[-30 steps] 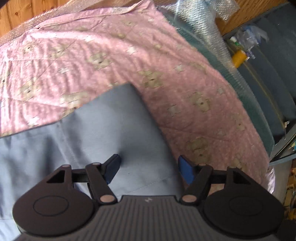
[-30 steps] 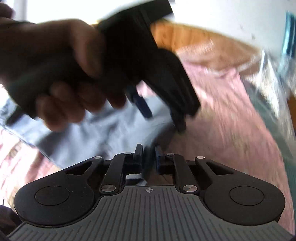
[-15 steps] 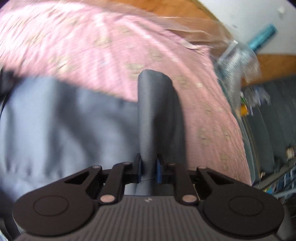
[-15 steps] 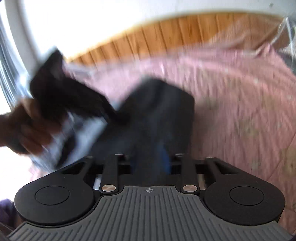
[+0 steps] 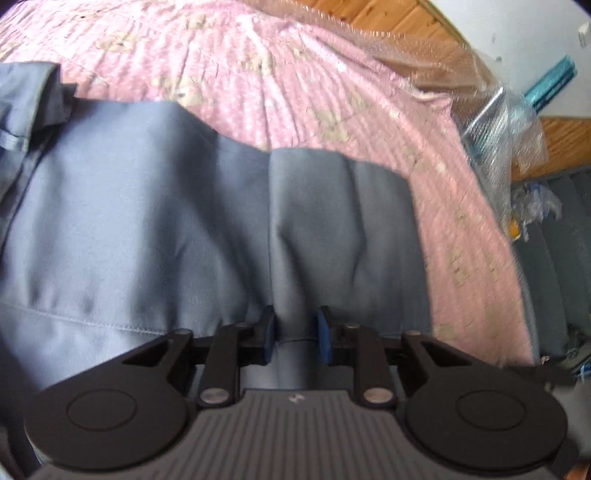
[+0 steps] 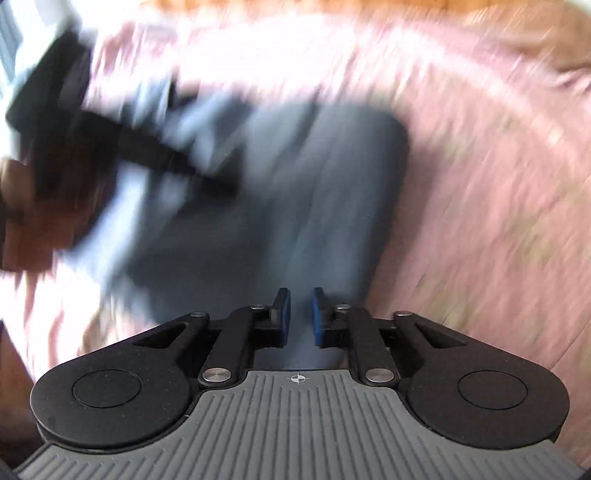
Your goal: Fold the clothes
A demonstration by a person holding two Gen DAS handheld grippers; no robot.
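A grey-blue garment (image 5: 147, 221) lies spread on a pink patterned bedspread (image 5: 295, 74), its collar at the far left. A folded-over flap (image 5: 343, 229) of it rises to my left gripper (image 5: 294, 332), which is shut on a ridge of that cloth. The right wrist view is motion-blurred. There the same garment (image 6: 332, 184) runs up to my right gripper (image 6: 300, 317), whose blue pads stand narrowly apart with cloth between them. A hand (image 6: 33, 221) holding the other gripper shows blurred at the left of that view.
Crinkled clear plastic wrap (image 5: 509, 122) lies at the bed's far right edge, with wooden panelling (image 5: 424, 22) behind. A teal tube (image 5: 554, 81) leans on the white wall. A grey ridged surface (image 5: 546, 277) with small clutter (image 5: 532, 206) lies right of the bed.
A second ago my left gripper hung open over the garment's corner. It shut on the cloth and carried it across, so a flap now lies folded over. The right gripper swung along, blurred.
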